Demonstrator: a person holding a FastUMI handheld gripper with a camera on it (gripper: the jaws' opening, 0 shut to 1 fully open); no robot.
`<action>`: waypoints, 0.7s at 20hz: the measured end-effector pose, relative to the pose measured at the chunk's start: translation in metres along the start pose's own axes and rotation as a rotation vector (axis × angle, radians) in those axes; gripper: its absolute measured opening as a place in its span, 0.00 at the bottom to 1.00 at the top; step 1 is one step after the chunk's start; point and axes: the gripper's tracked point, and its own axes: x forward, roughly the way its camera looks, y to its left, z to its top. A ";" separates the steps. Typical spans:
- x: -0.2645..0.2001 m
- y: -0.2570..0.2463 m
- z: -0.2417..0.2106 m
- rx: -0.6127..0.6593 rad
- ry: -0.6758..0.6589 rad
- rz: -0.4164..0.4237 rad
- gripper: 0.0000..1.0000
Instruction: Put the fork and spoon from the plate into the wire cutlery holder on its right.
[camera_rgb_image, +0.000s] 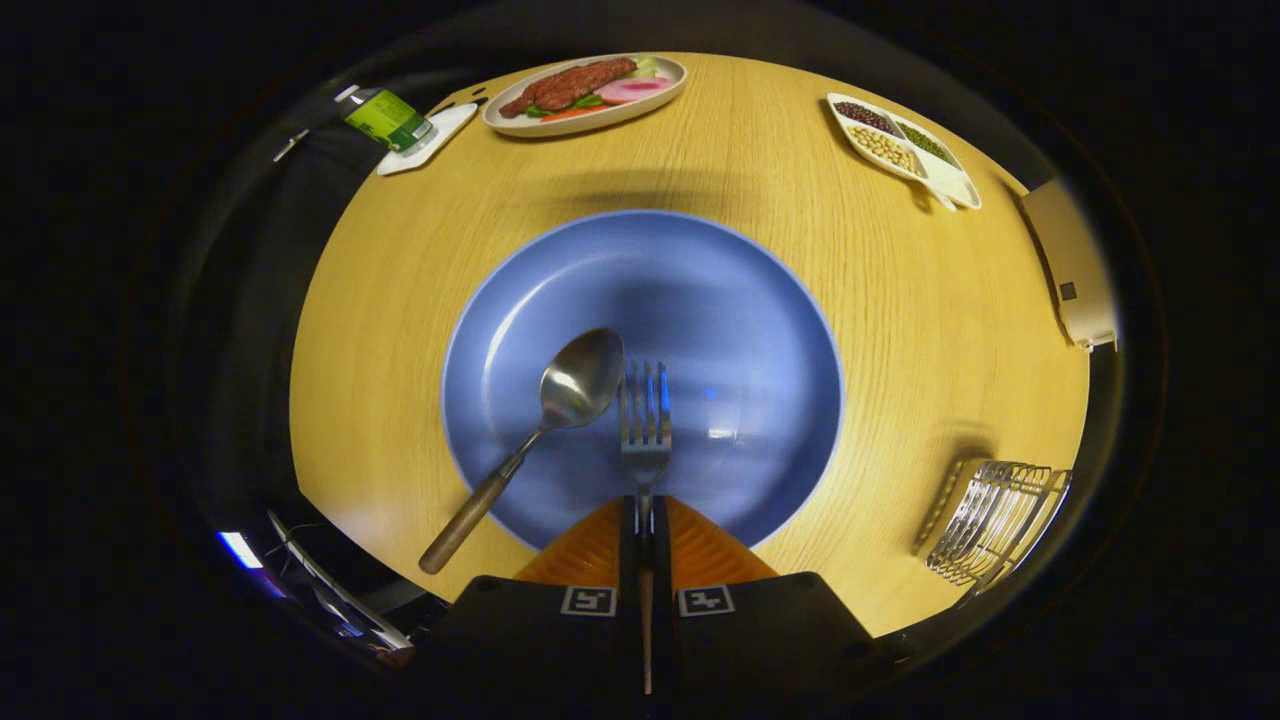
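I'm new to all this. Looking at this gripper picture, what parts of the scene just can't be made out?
- Fork handle: hidden between the gripper fingers, which are closed on it.
- Whether the fork is lifted or touching the blue plate: cannot tell from this angle.
- Wire cutlery holder: squashed by the fisheye at the table's edge, so its compartments are unclear.
- Green-labelled bottle: too small to identify.
- Spoon: fully visible.

desk (400, 330): round, light wood
centre: blue plate (720, 300)
far side: food plate (585, 95), bean dish (900, 150), bottle (385, 118)
right: wire cutlery holder (995, 520)
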 end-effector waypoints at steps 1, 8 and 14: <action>-0.010 -0.002 0.001 0.003 -0.026 0.015 0.08; -0.099 -0.049 -0.005 0.054 -0.127 0.114 0.08; -0.150 -0.145 -0.032 0.049 -0.088 0.021 0.08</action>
